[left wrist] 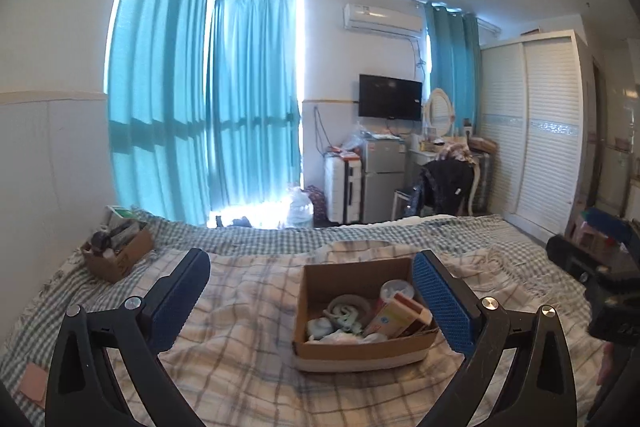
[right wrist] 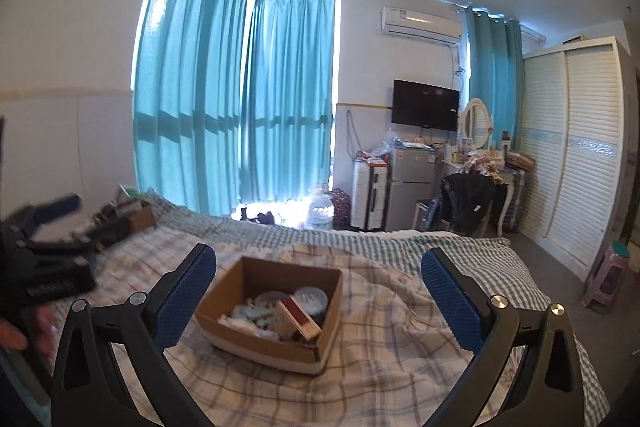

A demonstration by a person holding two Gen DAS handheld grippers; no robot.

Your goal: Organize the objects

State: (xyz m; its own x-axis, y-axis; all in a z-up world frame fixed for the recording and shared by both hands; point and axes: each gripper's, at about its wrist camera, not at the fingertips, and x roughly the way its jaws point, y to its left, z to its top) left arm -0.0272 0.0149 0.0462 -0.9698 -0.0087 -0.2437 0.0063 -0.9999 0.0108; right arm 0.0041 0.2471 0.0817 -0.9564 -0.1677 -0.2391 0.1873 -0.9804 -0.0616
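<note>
Left wrist view: the left hand-held gripper (left wrist: 310,281) hangs spread wide and empty above the bed (left wrist: 248,355); the cardboard box (left wrist: 362,311) of clutter sits at five o'clock.

Right wrist view: the right hand-held gripper (right wrist: 318,281), likewise agape, sees it at seven o'clock. Best approach from above, picking one item.

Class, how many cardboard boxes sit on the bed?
2: near cardboard box mid-bed between the gripper fingers; far cardboard box by the wall, at the bed's far left. Others may be hidden.

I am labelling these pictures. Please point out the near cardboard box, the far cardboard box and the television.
near cardboard box (left wrist: 360,350): left wrist view, front wall.
far cardboard box (left wrist: 120,259): left wrist view, side wall.
television (right wrist: 425,105): right wrist view, screen centre.
</note>
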